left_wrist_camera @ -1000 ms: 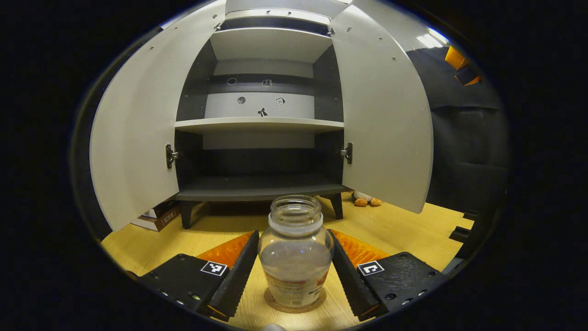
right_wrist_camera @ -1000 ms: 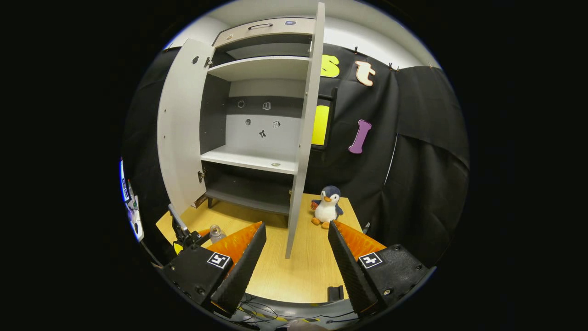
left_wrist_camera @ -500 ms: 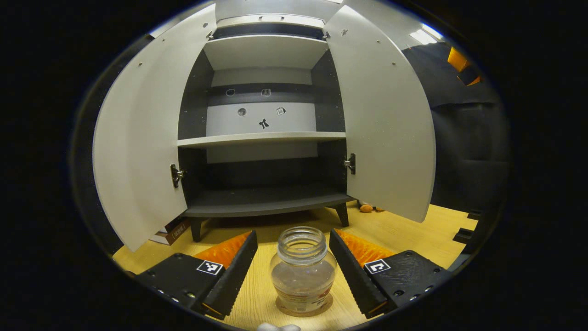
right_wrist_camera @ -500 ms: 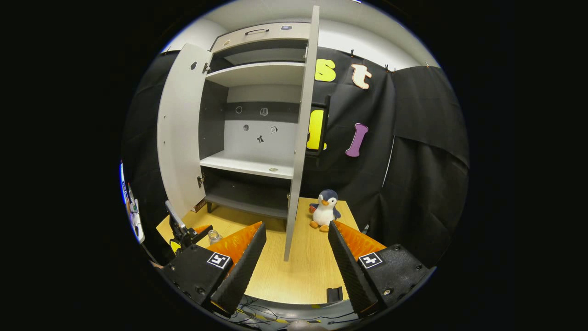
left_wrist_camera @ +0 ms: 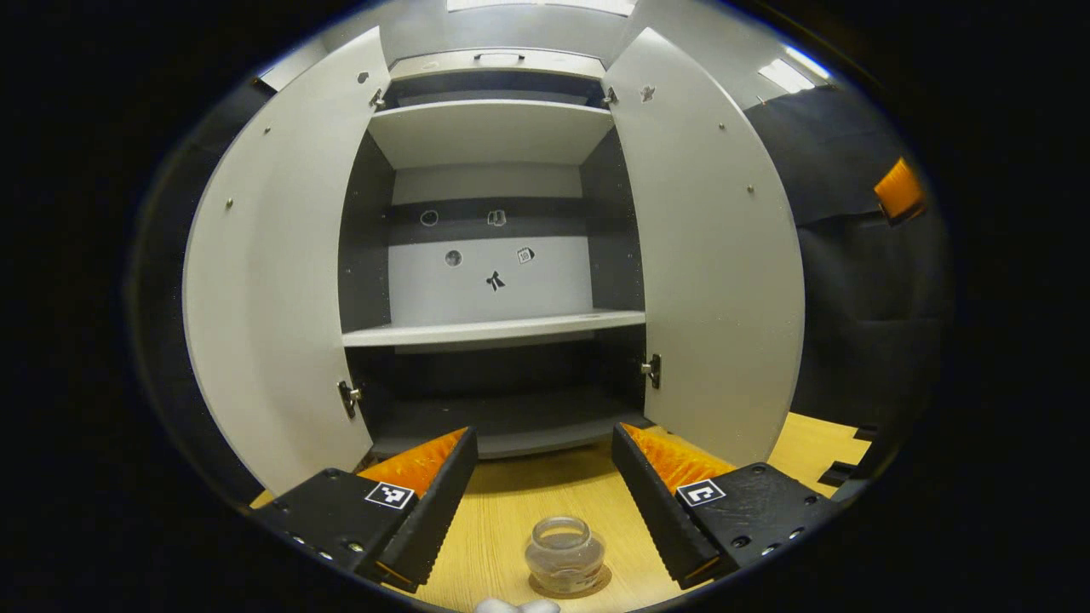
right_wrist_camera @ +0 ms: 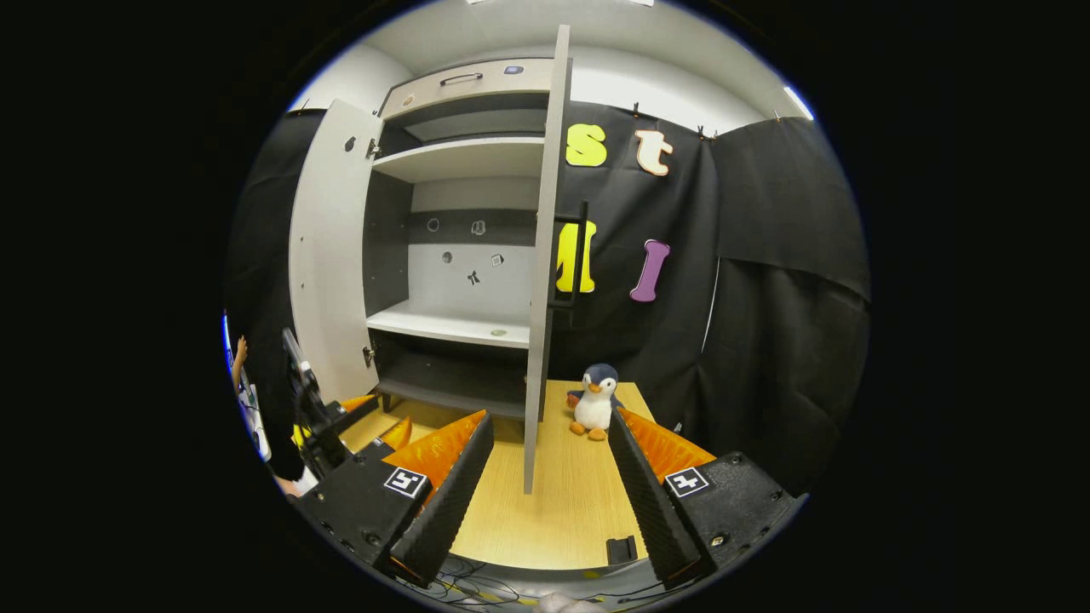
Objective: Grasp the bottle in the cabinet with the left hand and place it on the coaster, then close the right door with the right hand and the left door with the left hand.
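The bottle [left_wrist_camera: 565,553] is standing upright on the coaster [left_wrist_camera: 596,584], out on the wooden table [left_wrist_camera: 519,511] in front of the cabinet [left_wrist_camera: 490,136], and nothing is touching it. In the left gripper view the left gripper [left_wrist_camera: 541,498] is hanging above it with its jaws spread wide, the bottle sitting low between the two fingers and apart from both. Both doors are standing open: the left door [left_wrist_camera: 272,272] is swinging out on one side, the right door [left_wrist_camera: 715,255] on the other, and the shelf [left_wrist_camera: 494,328] between them is lying bare. In the right gripper view the right gripper [right_wrist_camera: 545,485] is also holding its jaws spread, gripping nothing, and the right door [right_wrist_camera: 545,255] is showing edge-on straight ahead of it, rising between the fingers. Just beyond that door a toy penguin [right_wrist_camera: 593,402] is sitting on the table [right_wrist_camera: 553,511], near the black cloth wall [right_wrist_camera: 766,298]. Far to the side the left gripper [right_wrist_camera: 341,421] is showing beside a person's hand [right_wrist_camera: 241,351], and cables [right_wrist_camera: 477,583] are trailing along the table's near edge.
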The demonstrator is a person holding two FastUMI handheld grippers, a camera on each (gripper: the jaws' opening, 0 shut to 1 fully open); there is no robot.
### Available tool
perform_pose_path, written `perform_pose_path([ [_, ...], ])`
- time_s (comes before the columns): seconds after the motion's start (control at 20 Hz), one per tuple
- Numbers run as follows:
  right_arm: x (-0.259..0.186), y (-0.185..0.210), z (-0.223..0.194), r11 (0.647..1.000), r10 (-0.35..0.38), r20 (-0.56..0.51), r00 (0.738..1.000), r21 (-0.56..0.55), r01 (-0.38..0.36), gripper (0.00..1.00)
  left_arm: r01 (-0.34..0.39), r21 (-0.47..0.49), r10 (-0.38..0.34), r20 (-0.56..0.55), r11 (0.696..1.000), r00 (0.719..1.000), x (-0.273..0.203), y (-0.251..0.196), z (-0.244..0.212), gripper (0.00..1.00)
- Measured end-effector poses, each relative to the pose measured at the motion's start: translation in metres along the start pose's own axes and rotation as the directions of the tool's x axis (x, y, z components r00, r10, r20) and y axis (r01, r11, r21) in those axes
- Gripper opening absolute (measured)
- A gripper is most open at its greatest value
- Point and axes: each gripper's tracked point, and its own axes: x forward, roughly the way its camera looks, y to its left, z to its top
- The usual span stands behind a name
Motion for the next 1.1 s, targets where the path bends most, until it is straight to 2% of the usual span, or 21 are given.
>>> perform_pose_path([
  [0.3,-0.008,-0.004,0.009,0.999,-0.019,0.062,0.998,0.039,0.016,0.84,-0.035,-0.02,0.035,0.038,0.999,0.999,-0.031,0.026,0.084,0.96],
  [0.45,-0.011,-0.007,0.009,0.998,-0.033,0.081,0.996,0.052,0.029,0.84,-0.036,-0.014,0.036,0.035,0.999,0.999,-0.056,0.037,0.105,0.96],
  [0.8,-0.001,-0.036,0.013,0.992,-0.095,0.105,0.99,0.092,0.085,0.83,-0.084,-0.006,0.084,-0.005,0.996,0.996,-0.115,0.066,0.111,0.96],
  [0.9,0.01,-0.052,0.025,0.989,-0.123,0.12,0.985,0.093,0.112,0.84,-0.099,-0.001,0.099,-0.008,0.995,0.995,-0.129,0.073,0.114,0.96],
  [1.1,0.043,-0.078,0.062,0.988,-0.126,0.154,0.98,0.107,0.111,0.84,-0.132,0.005,0.132,-0.012,0.991,0.991,-0.148,0.084,0.124,0.96],
])
